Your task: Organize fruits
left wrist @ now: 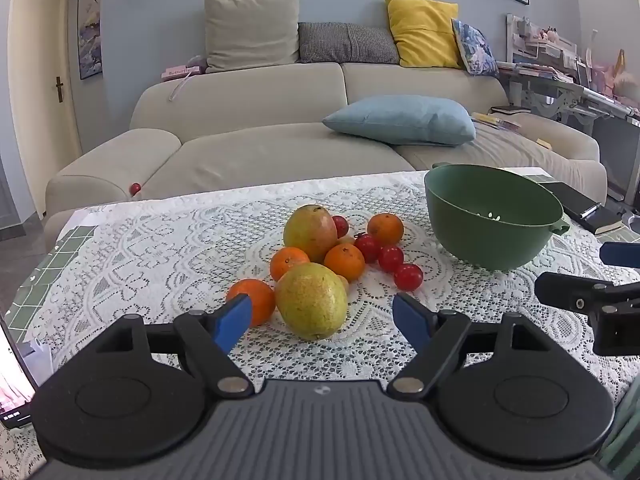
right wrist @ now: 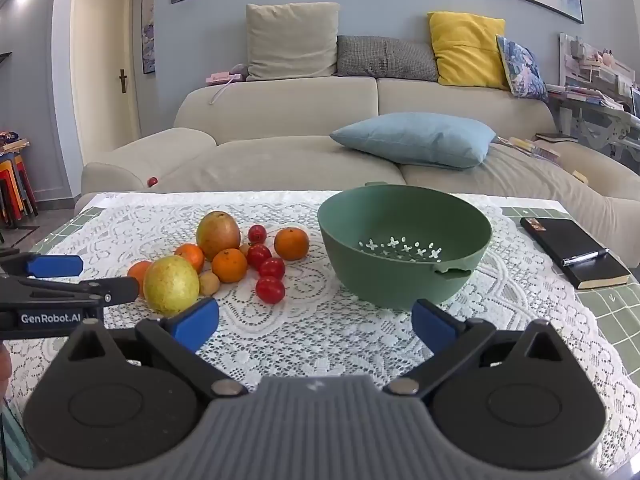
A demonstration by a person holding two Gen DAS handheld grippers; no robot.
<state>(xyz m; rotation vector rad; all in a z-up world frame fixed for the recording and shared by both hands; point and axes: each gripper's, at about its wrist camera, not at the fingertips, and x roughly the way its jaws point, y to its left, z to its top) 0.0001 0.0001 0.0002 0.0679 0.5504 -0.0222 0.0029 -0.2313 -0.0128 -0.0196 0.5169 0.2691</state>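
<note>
A pile of fruit lies on the lace tablecloth point(left wrist: 160, 264): two yellow-green mangoes, the near one point(left wrist: 311, 305) point(right wrist: 171, 285) and the far one point(left wrist: 310, 232) point(right wrist: 218, 234), several oranges point(left wrist: 345, 261) point(right wrist: 291, 243) and several small red fruits point(left wrist: 408, 277) point(right wrist: 270, 289). An empty green colander bowl point(left wrist: 492, 222) point(right wrist: 404, 248) stands to their right. My left gripper point(left wrist: 322, 322) is open, just short of the near mango. My right gripper point(right wrist: 316, 322) is open and empty, facing the cloth between the fruit and the bowl.
A black notebook with a pen point(right wrist: 576, 252) lies at the table's right edge. A phone point(left wrist: 12, 368) stands at the left. A beige sofa point(left wrist: 256, 136) with cushions sits behind the table, with a red fruit point(left wrist: 135, 188) on it.
</note>
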